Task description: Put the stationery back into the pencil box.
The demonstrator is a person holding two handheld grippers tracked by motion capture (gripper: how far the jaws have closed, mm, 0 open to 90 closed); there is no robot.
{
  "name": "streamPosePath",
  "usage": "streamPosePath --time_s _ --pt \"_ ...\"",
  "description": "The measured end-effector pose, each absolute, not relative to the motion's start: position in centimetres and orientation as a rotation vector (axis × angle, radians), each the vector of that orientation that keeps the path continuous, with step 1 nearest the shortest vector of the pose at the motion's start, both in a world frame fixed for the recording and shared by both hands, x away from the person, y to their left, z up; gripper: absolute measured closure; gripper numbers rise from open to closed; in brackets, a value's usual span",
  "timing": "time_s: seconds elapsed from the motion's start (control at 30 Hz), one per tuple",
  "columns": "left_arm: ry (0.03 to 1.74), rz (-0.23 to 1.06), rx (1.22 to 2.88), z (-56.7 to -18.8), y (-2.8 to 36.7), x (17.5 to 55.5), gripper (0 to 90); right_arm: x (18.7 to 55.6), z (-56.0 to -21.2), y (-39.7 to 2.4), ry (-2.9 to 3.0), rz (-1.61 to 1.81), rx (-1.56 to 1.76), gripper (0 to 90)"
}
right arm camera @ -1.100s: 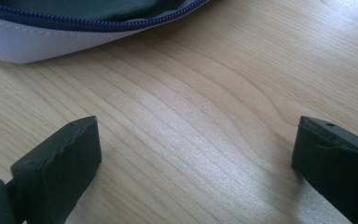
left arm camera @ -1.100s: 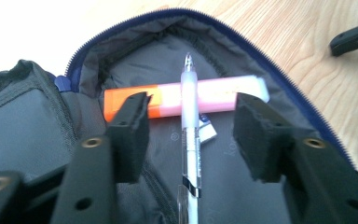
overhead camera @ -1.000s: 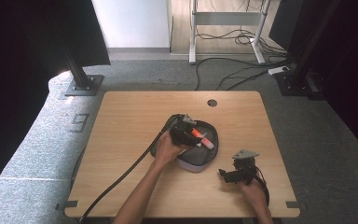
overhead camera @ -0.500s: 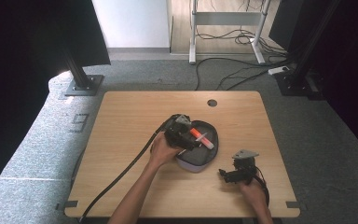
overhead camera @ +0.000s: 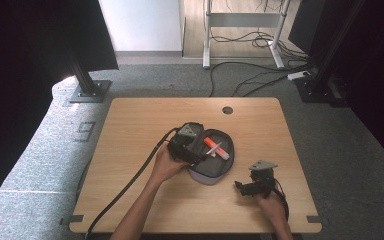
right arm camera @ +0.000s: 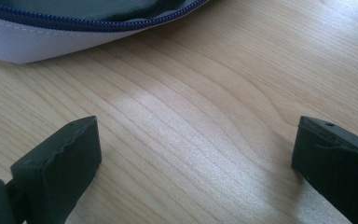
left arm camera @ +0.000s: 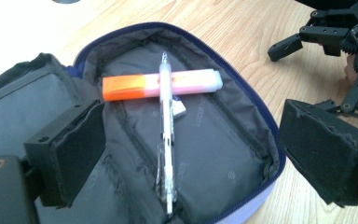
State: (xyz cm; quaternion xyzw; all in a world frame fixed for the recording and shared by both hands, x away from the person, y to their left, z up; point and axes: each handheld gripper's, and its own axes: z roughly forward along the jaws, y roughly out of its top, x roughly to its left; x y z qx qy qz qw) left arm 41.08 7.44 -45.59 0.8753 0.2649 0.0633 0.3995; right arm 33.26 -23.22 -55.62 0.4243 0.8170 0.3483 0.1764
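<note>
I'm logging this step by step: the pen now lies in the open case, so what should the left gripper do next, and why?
Probably draw the left gripper back off the pencil case. Its jaws have just been opening and nothing is between the pads; the clear pen rests across the orange highlighter inside.

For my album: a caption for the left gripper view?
Open tongs above a pencil case holding a pen and highlighter.

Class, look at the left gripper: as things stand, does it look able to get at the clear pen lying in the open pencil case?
Probably yes. The left gripper has open jaws right over the open pencil case, and the clear pen lies uncovered on top of the orange highlighter.
</note>
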Motion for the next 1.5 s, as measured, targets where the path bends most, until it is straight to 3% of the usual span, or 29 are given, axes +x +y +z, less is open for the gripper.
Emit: streamPosePath --time_s 1.5 --pt "0.727 0.178 2.098 -46.0 15.9 36.5 6.4 33.3 -55.6 -23.2 2.314 0.985 1.203 0.8"
